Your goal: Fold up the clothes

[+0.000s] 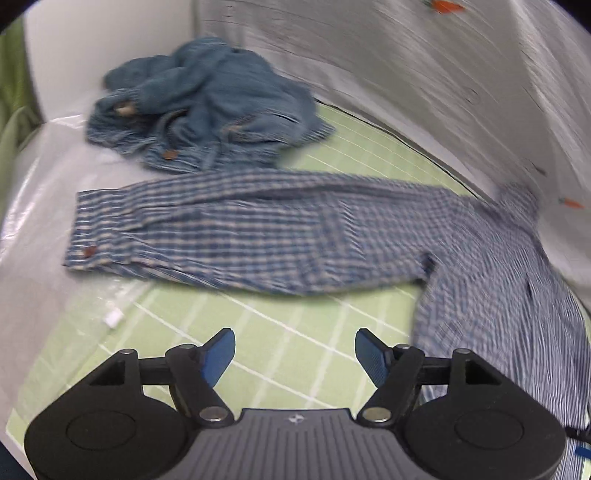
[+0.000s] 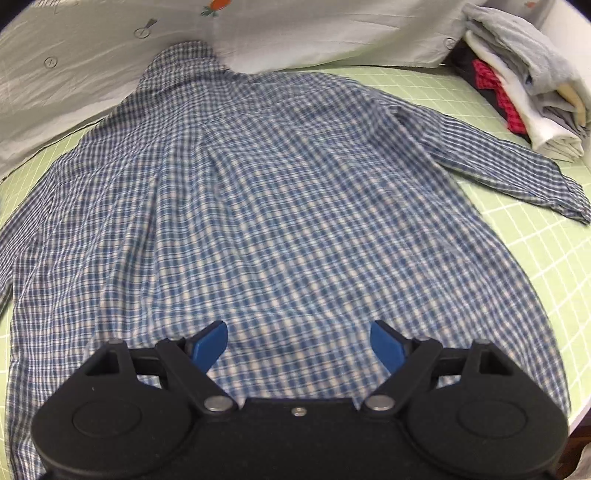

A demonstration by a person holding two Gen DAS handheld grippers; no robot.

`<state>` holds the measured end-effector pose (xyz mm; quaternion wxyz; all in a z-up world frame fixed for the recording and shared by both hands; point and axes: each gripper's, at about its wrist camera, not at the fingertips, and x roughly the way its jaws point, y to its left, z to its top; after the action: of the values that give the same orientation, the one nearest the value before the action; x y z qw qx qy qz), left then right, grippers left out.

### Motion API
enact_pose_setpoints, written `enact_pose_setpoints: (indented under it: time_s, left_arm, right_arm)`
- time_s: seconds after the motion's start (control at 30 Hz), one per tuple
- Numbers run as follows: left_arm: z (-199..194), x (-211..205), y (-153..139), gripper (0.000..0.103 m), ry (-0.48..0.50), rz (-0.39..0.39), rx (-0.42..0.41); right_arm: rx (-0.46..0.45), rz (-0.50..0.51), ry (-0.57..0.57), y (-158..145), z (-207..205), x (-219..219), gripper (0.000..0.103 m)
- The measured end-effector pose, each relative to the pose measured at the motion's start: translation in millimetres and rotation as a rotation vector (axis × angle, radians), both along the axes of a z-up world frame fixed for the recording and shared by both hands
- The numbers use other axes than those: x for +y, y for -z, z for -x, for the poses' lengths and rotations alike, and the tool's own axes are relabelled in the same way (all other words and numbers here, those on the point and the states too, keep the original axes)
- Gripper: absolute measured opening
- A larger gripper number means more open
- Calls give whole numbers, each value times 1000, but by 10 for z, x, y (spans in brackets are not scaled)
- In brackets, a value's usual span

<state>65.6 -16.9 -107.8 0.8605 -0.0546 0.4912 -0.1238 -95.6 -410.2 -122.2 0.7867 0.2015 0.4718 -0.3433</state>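
A blue and white checked shirt (image 2: 266, 192) lies spread flat on the green grid mat (image 2: 524, 236), collar toward the far side. Its left sleeve (image 1: 236, 229) stretches straight out across the mat in the left wrist view, cuff at the far left. The other sleeve (image 2: 509, 166) lies angled out to the right. My left gripper (image 1: 294, 354) hovers open over bare mat just below that left sleeve, holding nothing. Over the shirt's lower hem my right gripper (image 2: 298, 345) is open with nothing between its fingers.
A crumpled blue denim garment (image 1: 207, 107) lies beyond the sleeve at the back left. A stack of folded clothes (image 2: 524, 85) sits at the back right. White cloth with carrot prints (image 2: 280, 29) rises along the far edge. A small white tag (image 1: 113, 316) lies on the mat.
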Motion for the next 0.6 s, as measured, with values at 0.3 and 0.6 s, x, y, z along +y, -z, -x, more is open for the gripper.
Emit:
enact_pose_setpoints:
  time_s: [0.3, 0.6]
  left_arm:
    - [828, -654, 153, 77, 196, -61, 72]
    - [1287, -699, 396, 19, 77, -72, 172]
  right_arm:
    - [61, 39, 129, 313, 1270, -725, 85]
    - [3, -60, 92, 387, 1849, -1219, 38]
